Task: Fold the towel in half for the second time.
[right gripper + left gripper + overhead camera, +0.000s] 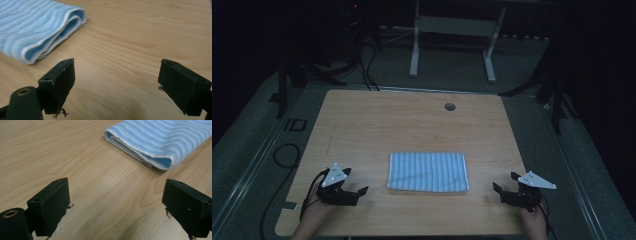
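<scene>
Blue-and-white striped towel (428,171), folded into a flat rectangle, lies on the wooden table (412,125) just short of the near edge, about midway between the left and right edges. Room beyond the table is dark; floor cables and a pale frame at the far side are hard to make out. Both forearms are cut off by the bottom of the high view, so only hands and wrists can be read.

Left gripper view: folded layers of the towel (160,142) are stacked at its near corner, and its far part runs out of frame at top right. Right gripper view: towel (32,30) is cut off at the left and top.

Left gripper (354,192) rests low over the table near the near-left corner, jaws pointing right toward the towel's left edge, wide apart, holding nothing, clear of the cloth. Right gripper (502,191) sits near the near-right corner, jaws pointing left toward the towel's right edge, likewise wide apart and not touching it. Towel lies between the two grippers. Each grey plate faces up.
</scene>
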